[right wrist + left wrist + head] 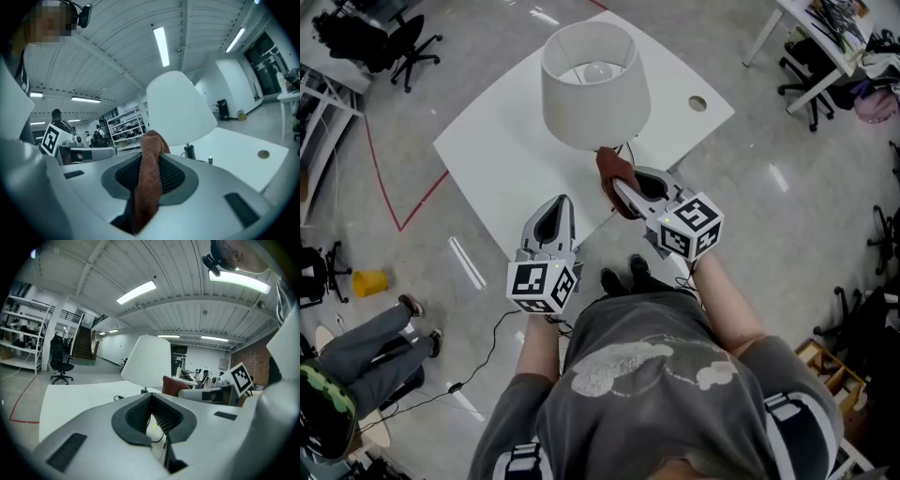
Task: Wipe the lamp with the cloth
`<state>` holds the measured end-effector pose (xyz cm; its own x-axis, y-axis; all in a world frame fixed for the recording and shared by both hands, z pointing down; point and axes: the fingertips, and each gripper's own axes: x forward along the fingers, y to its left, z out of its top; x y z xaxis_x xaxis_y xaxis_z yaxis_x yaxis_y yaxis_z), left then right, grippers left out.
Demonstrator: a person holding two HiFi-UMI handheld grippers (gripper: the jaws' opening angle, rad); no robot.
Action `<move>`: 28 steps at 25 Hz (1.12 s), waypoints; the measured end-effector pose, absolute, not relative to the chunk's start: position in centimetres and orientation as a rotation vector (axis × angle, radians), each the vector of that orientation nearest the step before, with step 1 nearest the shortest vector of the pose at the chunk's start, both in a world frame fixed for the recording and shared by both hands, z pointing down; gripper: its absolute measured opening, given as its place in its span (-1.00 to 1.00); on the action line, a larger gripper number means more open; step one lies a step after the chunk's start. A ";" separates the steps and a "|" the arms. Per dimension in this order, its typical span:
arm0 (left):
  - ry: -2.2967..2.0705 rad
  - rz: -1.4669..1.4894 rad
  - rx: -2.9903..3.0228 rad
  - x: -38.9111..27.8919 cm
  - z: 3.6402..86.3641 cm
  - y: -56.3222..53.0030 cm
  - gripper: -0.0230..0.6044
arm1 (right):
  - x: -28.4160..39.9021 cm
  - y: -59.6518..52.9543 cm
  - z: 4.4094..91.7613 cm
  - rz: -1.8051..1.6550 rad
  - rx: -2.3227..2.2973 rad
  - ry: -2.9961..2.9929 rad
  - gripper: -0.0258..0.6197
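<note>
One lamp (pixel 595 80) stands upright in the middle of the single white surface (pixel 497 155), and its bulb (pixel 597 70) shows down through the open top of the shade. One cloth (pixel 613 176), rusty brown, is right up at the shade's near lower edge; whether it touches, I can't tell. The right claw (pixel 623 194) is clamped on that cloth, and in the right gripper view the folded strip (pixel 150 178) runs up between the ribbed pads and pokes out past the tips, with the lamp (pixel 180 110) just behind it. The left claw (pixel 555 217) hovers beside it over the near edge of the surface, clenched tip to tip on nothing. Its own view shows only a dark cable (pixel 159 439) through the slit between the pads. One round hole (pixel 697 103) sits in the surface's far right corner. Out on the floor there is a single yellow cup (pixel 367 282).
</note>
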<state>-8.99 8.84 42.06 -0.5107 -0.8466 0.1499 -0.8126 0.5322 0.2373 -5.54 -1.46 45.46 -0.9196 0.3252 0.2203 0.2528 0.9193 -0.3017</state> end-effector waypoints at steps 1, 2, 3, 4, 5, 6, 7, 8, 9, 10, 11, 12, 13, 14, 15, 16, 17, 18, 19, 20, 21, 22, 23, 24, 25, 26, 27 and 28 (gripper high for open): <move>-2.540 -0.190 1.395 -8.9 41.7 8.4 -0.90 | -5.6 -1.7 44.5 0.387 -0.457 -2.832 -0.65; -2.556 -0.184 1.395 -8.7 41.2 7.9 -0.90 | -5.6 -2.0 43.5 0.383 -0.481 -2.851 -0.65; -2.573 -0.179 1.394 -8.6 40.6 7.4 -0.90 | -5.6 -2.4 42.5 0.380 -0.503 -2.872 -0.65; -2.591 -0.169 1.391 -8.6 40.0 6.9 -0.90 | -5.6 -2.7 41.5 0.377 -0.523 -2.894 -0.65; -2.611 -0.156 1.386 -8.7 39.3 6.5 -0.90 | -5.7 -3.1 40.5 0.371 -0.543 -2.918 -0.65; -2.635 -0.142 1.378 -8.9 38.5 6.2 -0.90 | -5.7 -3.3 39.6 0.360 -0.565 -2.941 -0.65; -2.660 -0.133 1.367 -9.2 37.7 6.1 -0.90 | -5.8 -3.4 38.6 0.349 -0.592 -2.961 -0.65; -2.689 -0.127 1.352 -9.6 36.9 6.1 -0.90 | -5.8 -3.4 37.6 0.344 -0.623 -2.975 -0.65; -2.719 -0.126 1.335 -9.8 36.1 6.3 -0.90 | -5.9 -3.4 36.7 0.348 -0.654 -2.985 -0.65; -2.748 -0.128 1.317 -10.1 35.3 6.5 -0.90 | -6.0 -3.3 35.8 0.356 -0.683 -2.993 -0.65; -2.771 -0.132 1.304 -10.3 34.6 6.8 -0.90 | -6.3 -3.1 34.9 0.365 -0.705 -3.003 -0.65; -2.786 -0.136 1.298 -10.5 34.0 7.1 -0.90 | -6.7 -3.1 34.0 0.371 -0.718 -3.015 -0.65; -2.793 -0.139 1.300 -10.7 33.5 7.2 -0.90 | -7.1 -3.0 33.1 0.374 -0.723 -3.029 -0.65; -2.795 -0.140 1.306 -10.8 33.2 7.3 -0.90 | -7.5 -3.0 32.4 0.375 -0.723 -3.044 -0.65; -2.796 -0.137 1.315 -11.0 33.1 7.3 -0.90 | -7.8 -2.9 31.7 0.379 -0.721 -3.059 -0.65; -2.798 -0.134 1.323 -11.2 32.9 7.4 -0.90 | -8.1 -2.8 31.0 0.385 -0.720 -3.073 -0.65; -2.801 -0.132 1.332 -11.4 32.8 7.4 -0.90 | -8.3 -2.7 30.3 0.389 -0.719 -3.088 -0.65; -2.802 -0.133 1.345 -11.8 32.6 7.3 -0.90 | -8.5 -2.6 29.7 0.388 -0.713 -3.104 -0.65; -2.799 -0.136 1.362 -12.2 32.3 7.3 -0.90 | -8.8 -2.6 29.1 0.382 -0.700 -3.122 -0.65; -2.794 -0.139 1.385 -12.7 32.1 7.1 -0.90 | -9.2 -2.6 28.5 0.372 -0.677 -3.141 -0.65; -2.784 -0.137 1.414 -13.2 32.0 7.0 -0.90 | -9.6 -2.6 28.2 0.360 -0.646 -3.158 -0.65; -2.772 -0.131 1.446 -13.6 32.0 7.0 -0.90 | -10.0 -2.6 28.0 0.349 -0.611 -3.171 -0.65; -2.756 -0.122 1.481 -14.0 32.0 6.9 -0.90 | -10.4 -2.5 28.1 0.339 -0.574 -3.181 -0.65; -2.738 -0.114 1.515 -14.3 32.1 7.0 -0.90 | -10.7 -2.3 28.2 0.332 -0.539 -3.187 -0.65; -2.720 -0.109 1.545 -14.7 32.2 7.0 -0.90 | -11.0 -2.0 28.5 0.328 -0.508 -3.189 -0.65; -2.703 -0.107 1.569 -15.1 32.3 7.1 -0.90 | -11.2 -1.7 28.8 0.325 -0.482 -3.188 -0.65; -2.688 -0.110 1.591 -15.5 32.4 7.2 -0.90 | -11.3 -1.3 29.2 0.321 -0.458 -3.183 -0.65; -2.675 -0.116 1.611 -15.8 32.5 7.3 -0.90 | -11.5 -0.9 29.7 0.318 -0.436 -3.176 -0.65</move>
<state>-15.84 7.31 32.47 -0.4684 -0.8832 -0.0239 -0.8819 0.4657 0.0726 -11.48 -0.93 29.66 -0.9603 0.2584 -0.1049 0.2741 0.9440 -0.1836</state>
